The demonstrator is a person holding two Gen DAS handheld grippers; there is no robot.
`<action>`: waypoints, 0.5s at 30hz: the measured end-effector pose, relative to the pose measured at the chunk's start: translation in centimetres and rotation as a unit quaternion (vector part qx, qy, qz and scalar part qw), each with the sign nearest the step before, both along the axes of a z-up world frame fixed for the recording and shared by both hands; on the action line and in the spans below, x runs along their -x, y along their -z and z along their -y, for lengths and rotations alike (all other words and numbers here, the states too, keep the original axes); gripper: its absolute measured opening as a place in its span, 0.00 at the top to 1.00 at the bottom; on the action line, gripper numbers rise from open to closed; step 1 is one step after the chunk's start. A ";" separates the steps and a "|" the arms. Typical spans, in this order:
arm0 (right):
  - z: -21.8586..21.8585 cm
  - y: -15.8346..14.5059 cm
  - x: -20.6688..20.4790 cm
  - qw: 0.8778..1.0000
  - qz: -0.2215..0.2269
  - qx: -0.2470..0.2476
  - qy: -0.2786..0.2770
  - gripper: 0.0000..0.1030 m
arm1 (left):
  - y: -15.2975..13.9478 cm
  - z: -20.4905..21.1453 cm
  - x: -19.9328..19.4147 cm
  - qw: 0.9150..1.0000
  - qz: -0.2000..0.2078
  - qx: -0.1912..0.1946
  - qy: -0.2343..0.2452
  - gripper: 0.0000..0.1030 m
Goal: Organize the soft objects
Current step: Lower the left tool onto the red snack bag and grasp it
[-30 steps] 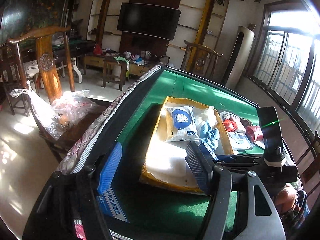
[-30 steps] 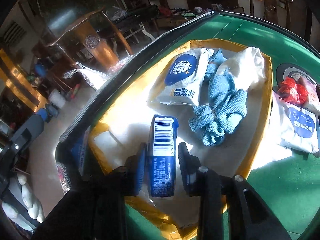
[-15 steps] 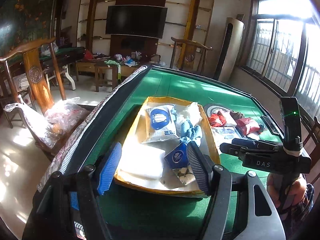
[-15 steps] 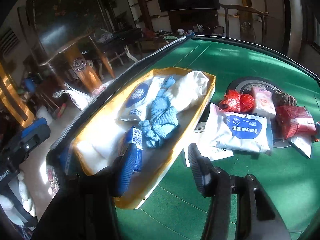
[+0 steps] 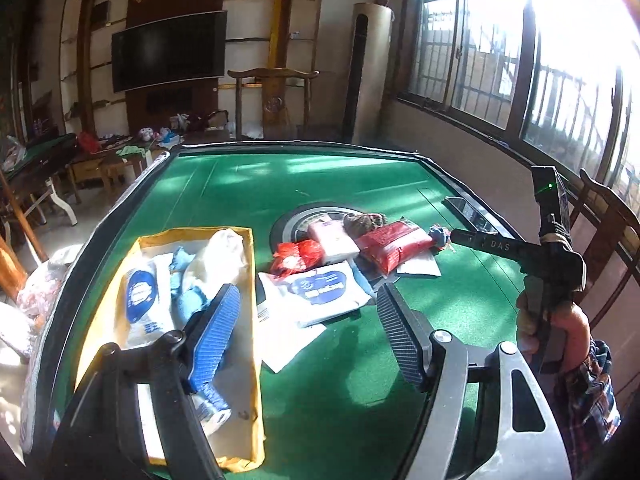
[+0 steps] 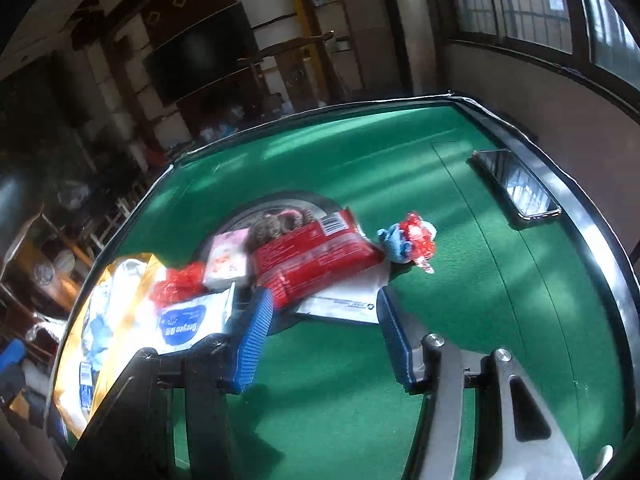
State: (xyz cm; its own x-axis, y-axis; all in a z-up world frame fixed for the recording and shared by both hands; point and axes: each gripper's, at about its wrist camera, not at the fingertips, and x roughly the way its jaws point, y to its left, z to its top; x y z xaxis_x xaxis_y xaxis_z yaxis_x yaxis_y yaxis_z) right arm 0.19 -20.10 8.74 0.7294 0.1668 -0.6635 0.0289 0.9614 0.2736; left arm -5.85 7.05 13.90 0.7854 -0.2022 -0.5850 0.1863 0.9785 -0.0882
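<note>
Between the fingers of the left gripper (image 5: 308, 330) nothing is held, just green table (image 5: 460, 304) and the near corner of the white Deeyeo wipes pack (image 5: 320, 294), which lies flat on the felt a bit past the tips; the jaws stand wide apart and have just been opening a bit more. Its blue left finger hangs over the yellow tray (image 5: 253, 280), and in that tray sit a blue-label wipes pack (image 5: 141, 300), a blue cloth (image 5: 188, 300), a white bag (image 5: 218, 256) and a small blue packet (image 5: 210, 408) down near the finger's base. Beyond the tips, on the round plate (image 5: 288, 220) in the table, a pile: crumpled red wrapper (image 5: 294, 256), pink tissue pack (image 5: 334, 238), big red snack bag (image 5: 394, 244), all touching or overlapping. Right gripper (image 6: 324, 336) is empty too, fingers apart with bare felt between them; earlier this second they were parting, now pretty much steady. Straight past its tips is a white paper sheet (image 6: 344, 304) with the red bag lying on it, and off past the right finger a small blue and red toy-ish thing (image 6: 408, 240), too blurry to say more. A phone (image 6: 516, 184) lies flat by the table's far right edge. A hand (image 5: 560, 328) in a plaid sleeve grips the right tool's handle.
</note>
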 end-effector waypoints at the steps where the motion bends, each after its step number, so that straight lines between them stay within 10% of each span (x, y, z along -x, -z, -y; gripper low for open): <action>1: 1.5 0.0 -0.3 1.000 0.003 -0.019 0.017 0.52 | 0.1 1.2 -1.1 1.000 -0.001 -0.006 0.011 0.29; 15: 7.0 2.2 0.0 0.990 0.021 -0.109 0.092 0.45 | 5.6 16.4 -15.1 0.968 -0.002 -0.163 0.188 0.28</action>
State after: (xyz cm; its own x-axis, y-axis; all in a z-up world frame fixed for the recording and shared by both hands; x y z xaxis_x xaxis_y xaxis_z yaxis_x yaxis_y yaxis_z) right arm 0.15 -27.13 6.58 0.7867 0.1655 -0.5948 0.1816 0.8587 0.4791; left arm 9.25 -9.36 8.32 0.6900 -0.2771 -0.6687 0.5352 0.8173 0.2136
